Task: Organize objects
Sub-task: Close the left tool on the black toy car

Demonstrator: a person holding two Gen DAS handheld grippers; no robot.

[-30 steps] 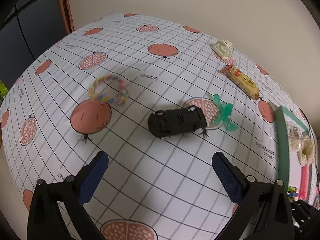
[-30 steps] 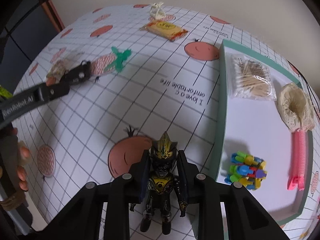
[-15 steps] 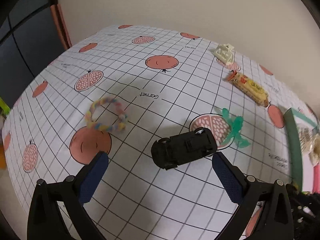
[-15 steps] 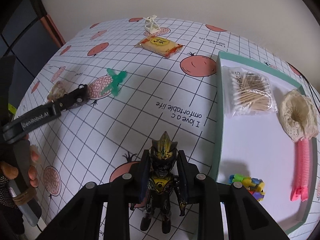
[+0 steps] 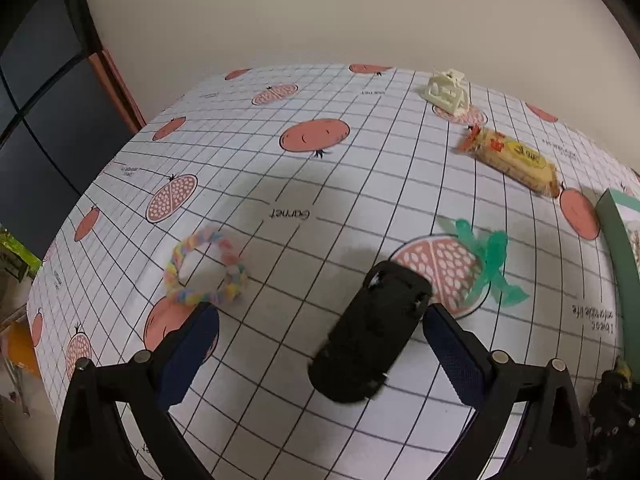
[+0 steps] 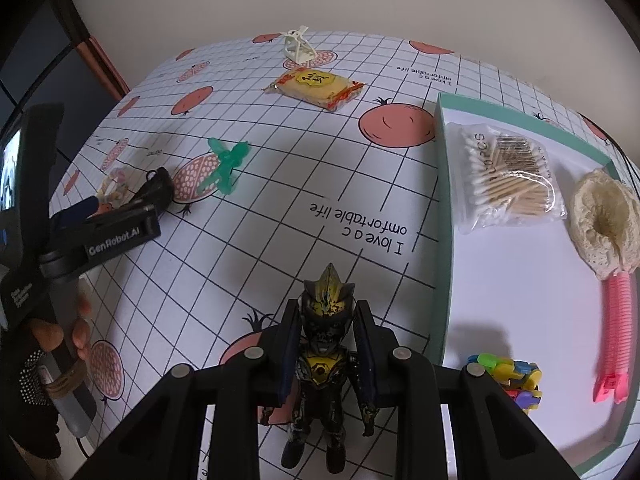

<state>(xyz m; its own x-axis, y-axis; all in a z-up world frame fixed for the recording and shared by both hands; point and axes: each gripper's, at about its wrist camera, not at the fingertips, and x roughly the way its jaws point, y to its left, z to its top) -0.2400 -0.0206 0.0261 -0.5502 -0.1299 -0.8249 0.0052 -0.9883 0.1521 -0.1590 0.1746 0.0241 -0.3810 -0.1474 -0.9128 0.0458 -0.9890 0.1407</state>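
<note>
Two tools work this tabletop (image 5: 360,184) at once. Farthest left lies a pastel braided ring (image 5: 204,270), untouched. Next to it the left tool (image 5: 320,356) has dropped low and swung around the black toy car (image 5: 370,330), which a moment ago sat well ahead of its spread fingers (image 5: 452,356) and now lies between them, nose pointing away, close against the right pad; the jaws are still wide and not yet pressing. That suggests the car is the next item to be picked up. Just beyond it are a green plastic dragonfly (image 5: 486,262), a wrapped snack bar (image 5: 510,160) and a cream hair claw (image 5: 444,90). Further right, the right tool (image 6: 328,344) stays clenched on the armoured action figure (image 6: 326,360), carried above the cloth and nearer the teal tray (image 6: 440,220) than before. Inside the tray rest a bag of cotton swabs (image 6: 508,176), a sponge (image 6: 604,224), a pink comb (image 6: 614,336) and a colourful block toy (image 6: 510,378); the figure likely joins them next.
</note>
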